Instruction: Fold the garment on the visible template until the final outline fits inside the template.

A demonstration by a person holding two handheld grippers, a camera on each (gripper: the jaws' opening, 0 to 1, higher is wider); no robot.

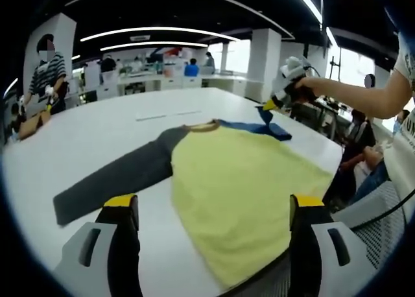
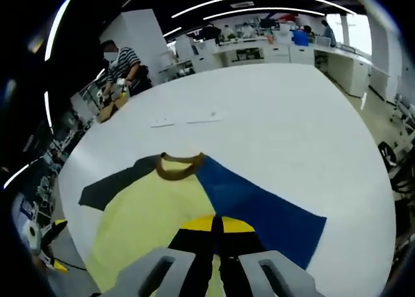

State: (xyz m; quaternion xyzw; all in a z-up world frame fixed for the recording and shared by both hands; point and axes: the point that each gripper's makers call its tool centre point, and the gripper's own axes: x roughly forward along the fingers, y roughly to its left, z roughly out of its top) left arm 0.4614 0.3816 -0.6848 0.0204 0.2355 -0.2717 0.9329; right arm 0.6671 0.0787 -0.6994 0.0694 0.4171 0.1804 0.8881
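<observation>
The left hand-held gripper (image 1: pixel 214 213) hovers with jaws wide apart over the yellow garment (image 1: pixel 240 187) spread near the counter (image 1: pixel 123 125) edge. The right hand-held gripper (image 2: pixel 217 227) is clamped on the garment's blue sleeve (image 2: pixel 259 209), lifting it in an outstretched hand (image 1: pixel 308 84).

A raglan shirt (image 1: pixel 240 187) lies flat on the white bench (image 1: pixel 117 128), yellow body spread face up, brown neckband (image 2: pixel 179 167) at the top. One dark grey sleeve (image 1: pixel 110 180) stretches straight out to the side, flat on the bench. The other sleeve, blue (image 2: pixel 259 213), is lifted at its end, its cuff pinched in the right tongs (image 1: pixel 269 106).
</observation>
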